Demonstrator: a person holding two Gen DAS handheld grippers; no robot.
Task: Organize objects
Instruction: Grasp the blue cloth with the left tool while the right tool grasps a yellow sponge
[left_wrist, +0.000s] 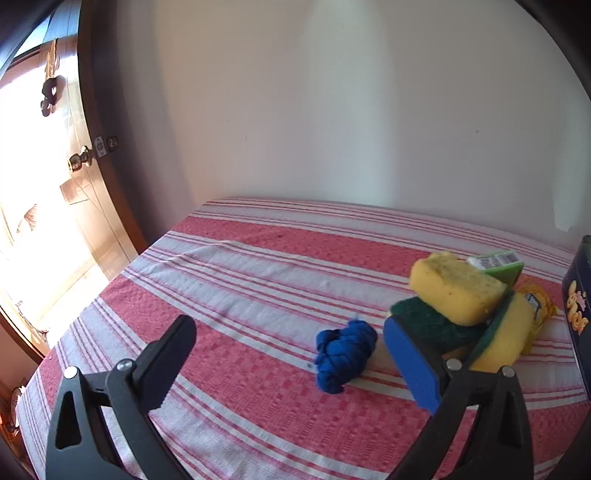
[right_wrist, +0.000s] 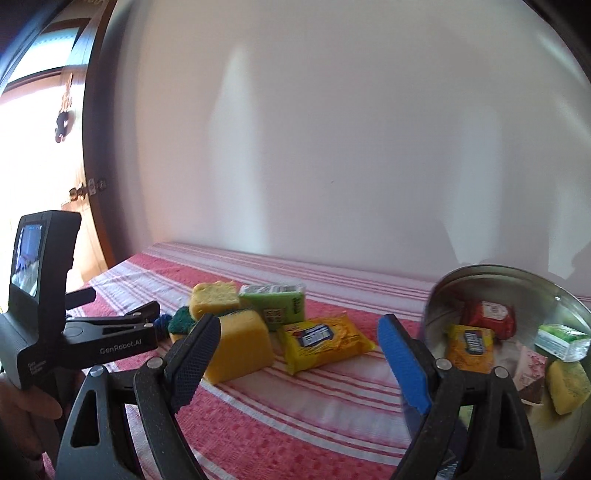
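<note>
Two claws spread, left claw (left_wrist: 291, 354), right claw (right_wrist: 299, 354), tin (right_wrist: 480, 275) cut off at edge, green-backed sponge (left_wrist: 432, 321) half hidden.

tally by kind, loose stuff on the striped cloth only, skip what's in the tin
Sponges: 3 (top yellow sponge, green-faced sponge, big yellow sponge)
Packets: 2 (green packet, yellow packet)
Cloths: 1 (blue cloth)
Total: 6
</note>
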